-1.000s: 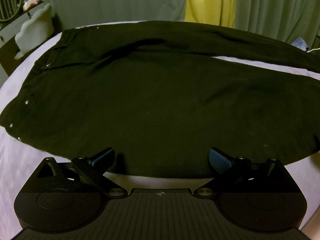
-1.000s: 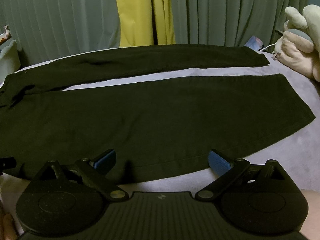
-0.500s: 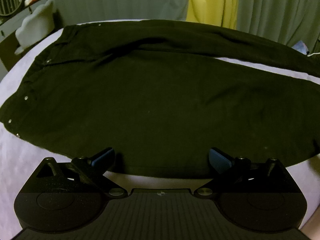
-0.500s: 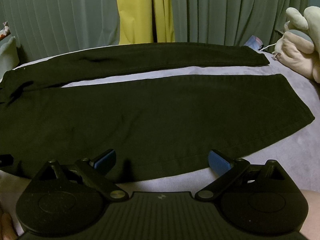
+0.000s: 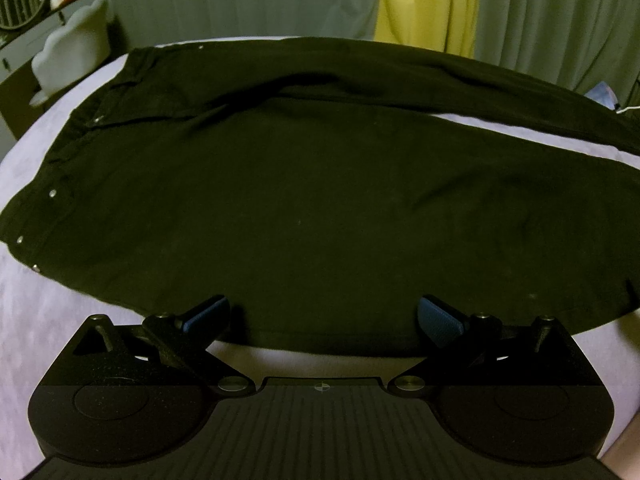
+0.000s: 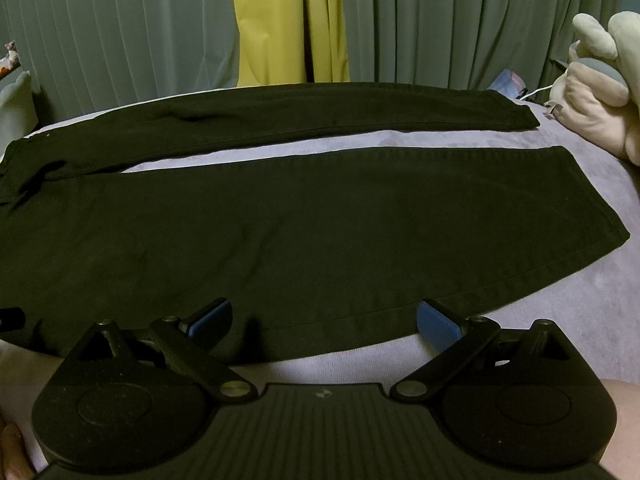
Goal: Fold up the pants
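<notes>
- Fingers first: the left gripper [image 5: 322, 314] has its blue-padded fingers [image 5: 438, 315] spread wide, nothing between them, tips sitting right at the near edge of the black pants [image 5: 304, 200].
- Same deal on the right gripper [image 6: 323, 318]: blue pads [image 6: 436, 325] splayed wide, empty, tips hovering at the near hem-side edge of the pants [image 6: 304, 240], hard to say if they actually touch the fabric.
- Both grippers are held low and roughly level, pointing forward across the pale lavender bed cover [image 6: 580, 300] toward the curtains.
- Pants are laid out flat on that cover, waistband with small metal rivets [image 5: 52, 193] off to the left, the two legs running to the right with a thin strip of cover showing between them.
- In the right wrist view the near leg ends in a cuff [image 6: 592, 216] at right, the far leg [image 6: 320, 116] lies just behind it.
- Beyond the bed: grey-green pleated curtains [image 6: 120, 40] with a yellow curtain panel [image 6: 280, 20] in the middle.
- Cream plush toy [image 6: 600, 96] sits at the right edge of the bed, near the far leg's end.
- A bit of the person's hand shows at the bottom left corner [image 6: 10, 452] of the right view.
</notes>
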The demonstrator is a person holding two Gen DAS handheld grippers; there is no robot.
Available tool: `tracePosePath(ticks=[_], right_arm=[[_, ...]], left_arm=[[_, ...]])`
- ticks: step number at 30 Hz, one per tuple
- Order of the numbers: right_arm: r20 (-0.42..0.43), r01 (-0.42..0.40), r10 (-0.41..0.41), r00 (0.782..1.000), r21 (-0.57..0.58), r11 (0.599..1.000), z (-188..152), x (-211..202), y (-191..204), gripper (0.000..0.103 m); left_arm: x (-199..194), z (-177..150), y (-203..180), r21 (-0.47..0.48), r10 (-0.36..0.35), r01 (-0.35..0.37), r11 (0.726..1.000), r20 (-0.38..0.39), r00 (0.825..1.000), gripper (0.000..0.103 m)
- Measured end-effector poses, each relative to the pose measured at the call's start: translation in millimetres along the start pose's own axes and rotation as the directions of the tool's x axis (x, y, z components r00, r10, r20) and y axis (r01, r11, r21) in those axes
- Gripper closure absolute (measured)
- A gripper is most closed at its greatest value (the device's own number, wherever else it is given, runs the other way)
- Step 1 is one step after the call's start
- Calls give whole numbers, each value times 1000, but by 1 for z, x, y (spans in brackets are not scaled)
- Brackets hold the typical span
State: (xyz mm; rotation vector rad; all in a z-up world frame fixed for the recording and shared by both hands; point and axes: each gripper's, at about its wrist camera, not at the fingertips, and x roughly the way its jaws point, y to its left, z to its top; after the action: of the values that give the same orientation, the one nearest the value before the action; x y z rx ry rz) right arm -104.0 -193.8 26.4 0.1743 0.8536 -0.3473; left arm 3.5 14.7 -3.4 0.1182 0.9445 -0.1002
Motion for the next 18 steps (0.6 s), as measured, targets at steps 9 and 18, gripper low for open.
tracePosePath(ticks=[9, 18], right_arm=[[-2, -2, 2, 1000, 3, 1000, 0, 1, -1, 4], [-4, 0, 0, 1000, 2, 1000, -1, 2, -2, 4]], left_arm=[[0, 1, 0, -1, -1, 1, 1000, -1, 1000, 0], [0, -3, 2, -5, -3, 3, 1000, -1, 1000, 0]])
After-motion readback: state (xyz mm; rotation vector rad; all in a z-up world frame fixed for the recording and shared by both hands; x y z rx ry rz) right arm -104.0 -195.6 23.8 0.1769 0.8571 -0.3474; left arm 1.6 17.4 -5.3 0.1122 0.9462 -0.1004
